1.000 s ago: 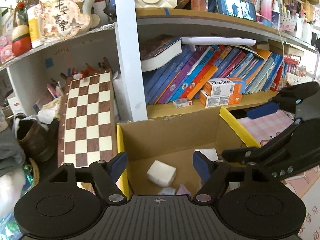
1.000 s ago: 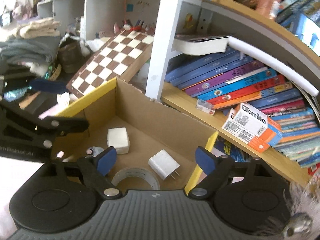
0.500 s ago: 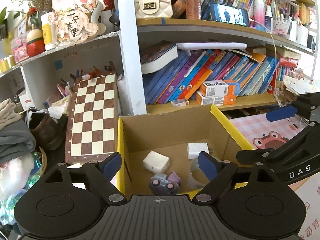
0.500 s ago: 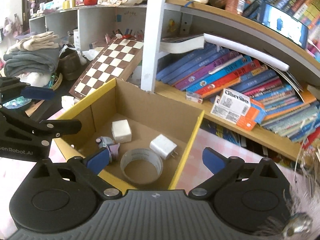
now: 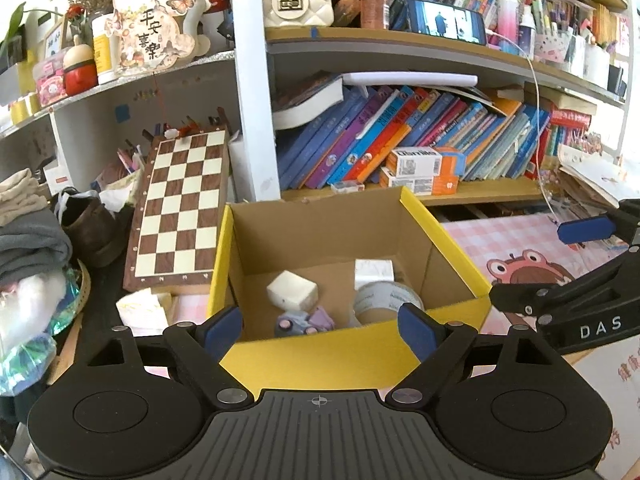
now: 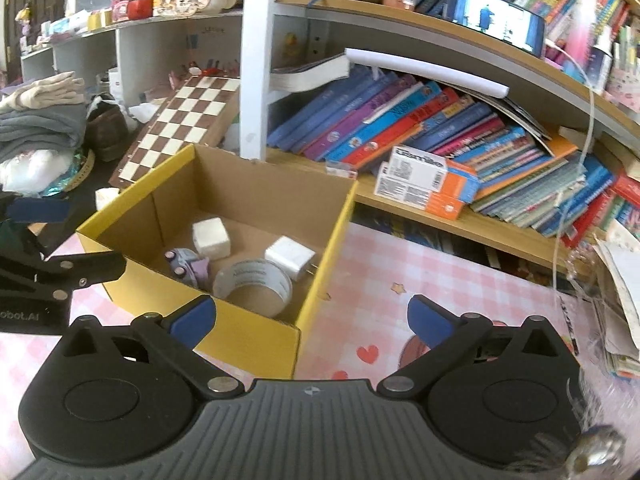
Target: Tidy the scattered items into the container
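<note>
At lower centre of both wrist views, the cardboard box [image 5: 352, 344] with yellow rim was recorded holding four items: a white cube [image 5: 292, 290], a white charger plug [image 6: 290, 257], a roll of clear tape [image 6: 253, 282] and a small purple toy car [image 5: 305, 322]. All four lay on the box floor, the car just beside the cube, the tape near the plug.

The left gripper [image 5: 320, 330] was held spread apart above the near wall of the box, with nothing between its blue pads. The right gripper [image 6: 312, 316] was likewise released and empty, to the right of the box over the pink checked mat [image 6: 400, 280].

No loose item was seen on the visible mat. The task's things were judged to lie as the task wants them; whether further items remained out of frame could not be told. No next move was settled by these views beyond checking the surroundings for stray objects.

Writing noted: "DAS" on the right tool body at right of the left view; "obot.AI" on the left tool at left edge of the right view; "平安喜樂" on a rabbit plaque [image 5: 154, 36] at upper left; an orange-and-white carton [image 6: 424, 172] on the shelf, seemingly reading "usmile".
</note>
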Motion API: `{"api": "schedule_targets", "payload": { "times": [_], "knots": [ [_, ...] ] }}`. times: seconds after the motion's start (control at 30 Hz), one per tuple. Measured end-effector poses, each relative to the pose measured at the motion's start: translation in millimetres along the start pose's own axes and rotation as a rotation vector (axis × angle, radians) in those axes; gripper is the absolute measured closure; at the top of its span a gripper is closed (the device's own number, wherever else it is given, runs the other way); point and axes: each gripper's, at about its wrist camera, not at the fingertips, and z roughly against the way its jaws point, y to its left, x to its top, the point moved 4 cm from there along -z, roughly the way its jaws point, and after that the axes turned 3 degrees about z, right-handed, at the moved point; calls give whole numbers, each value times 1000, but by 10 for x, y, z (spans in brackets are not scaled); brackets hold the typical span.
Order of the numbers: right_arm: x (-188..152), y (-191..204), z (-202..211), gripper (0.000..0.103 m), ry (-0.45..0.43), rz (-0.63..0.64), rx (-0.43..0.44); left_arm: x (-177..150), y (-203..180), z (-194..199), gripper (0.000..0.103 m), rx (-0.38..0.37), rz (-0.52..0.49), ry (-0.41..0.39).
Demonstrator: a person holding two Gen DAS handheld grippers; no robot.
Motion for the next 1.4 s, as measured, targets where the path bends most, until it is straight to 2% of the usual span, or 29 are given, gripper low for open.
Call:
{"api": "schedule_targets", "payload": {
  "times": [0.37,0.73,1.4],
  "knots": [
    [-338,-178,191,0,11,-85,-83,-114,-207,84,15,24,10,1],
    [-636,-383,309,0,42,-172,-140,-226,-343,73,15,28,27,36],
    [-683,-408,278,0,46,-175,-153,-326,-576,29,15,26,2,80]
  ]
}}
